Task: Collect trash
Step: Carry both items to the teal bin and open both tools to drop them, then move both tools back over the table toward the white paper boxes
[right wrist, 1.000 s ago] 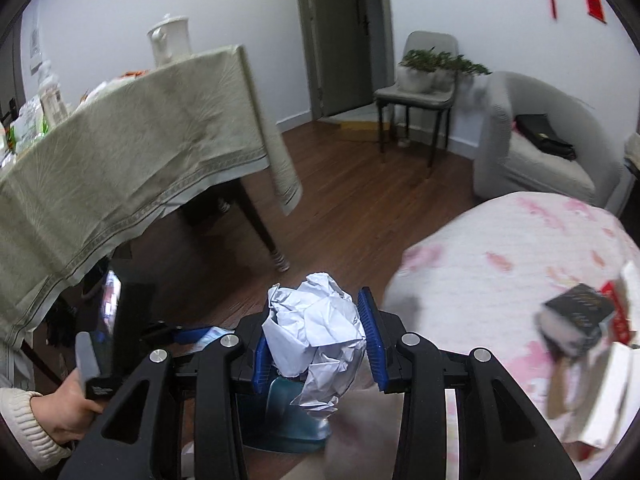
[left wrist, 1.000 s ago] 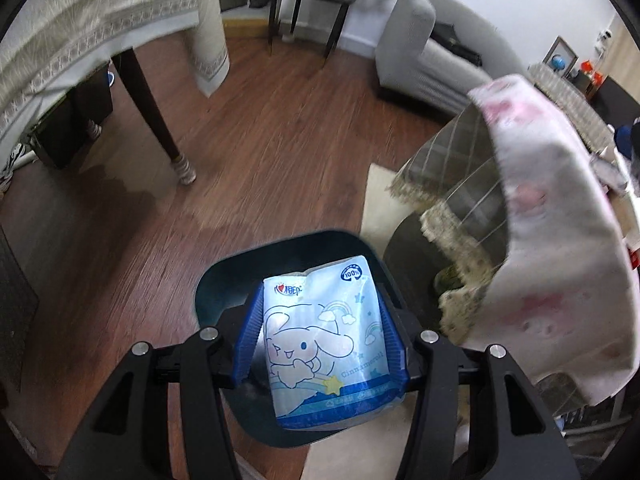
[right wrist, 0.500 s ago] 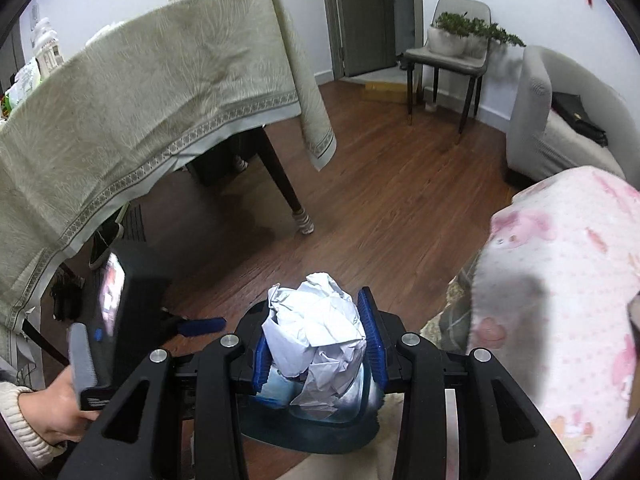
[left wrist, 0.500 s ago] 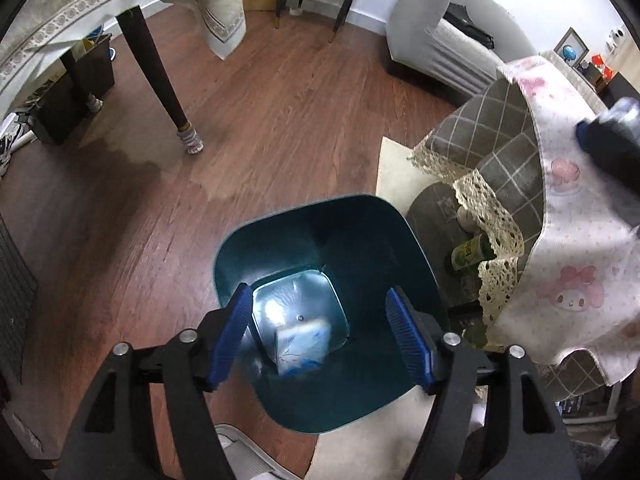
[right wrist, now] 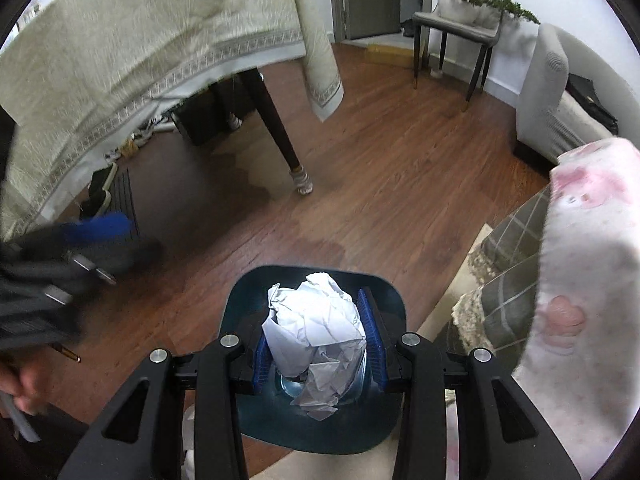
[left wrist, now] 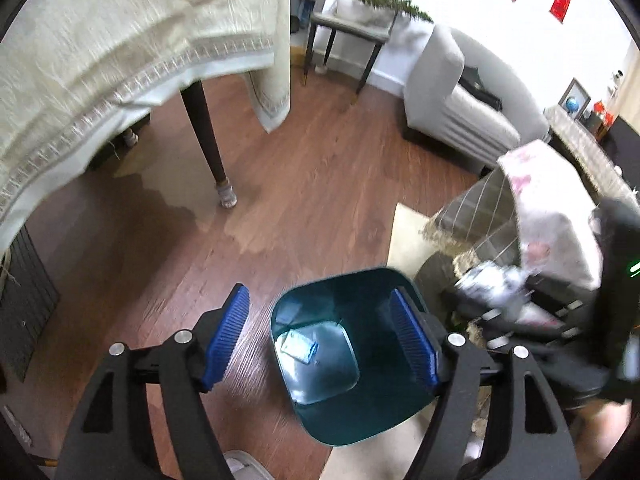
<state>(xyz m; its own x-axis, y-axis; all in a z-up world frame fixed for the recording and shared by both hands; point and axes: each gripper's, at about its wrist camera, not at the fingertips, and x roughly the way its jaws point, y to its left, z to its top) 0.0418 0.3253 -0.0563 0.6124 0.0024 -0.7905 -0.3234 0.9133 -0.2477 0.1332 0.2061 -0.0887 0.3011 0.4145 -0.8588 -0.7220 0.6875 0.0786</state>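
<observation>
A dark teal trash bin [left wrist: 372, 420] stands on the wood floor beside a rug. A blue-and-white snack packet [left wrist: 299, 345] lies on its bottom. My left gripper [left wrist: 320, 338] hangs above the bin's left side with its jaws opening and nothing between them. My right gripper [right wrist: 318, 338] is shut on a crumpled ball of white paper [right wrist: 316, 324], held right over the bin's [right wrist: 384, 300] mouth. In the left wrist view the right gripper and its paper [left wrist: 492, 284] show blurred at the right. In the right wrist view the left gripper [right wrist: 80, 236] is a blur at the left.
A table with a cream cloth [left wrist: 120, 60] and a dark leg [left wrist: 208, 144] stands to the left. A low table under a pink cartoon-print cloth [right wrist: 592, 280] crowds the right. A grey sofa [left wrist: 452, 112] and a chair with a planter [left wrist: 360, 20] stand behind. A hand [right wrist: 20, 384] shows at the lower left.
The left gripper let go of the snack packet, which fell to the bin's bottom, then opened wider and rose. The right gripper came down over the bin with the paper ball.
</observation>
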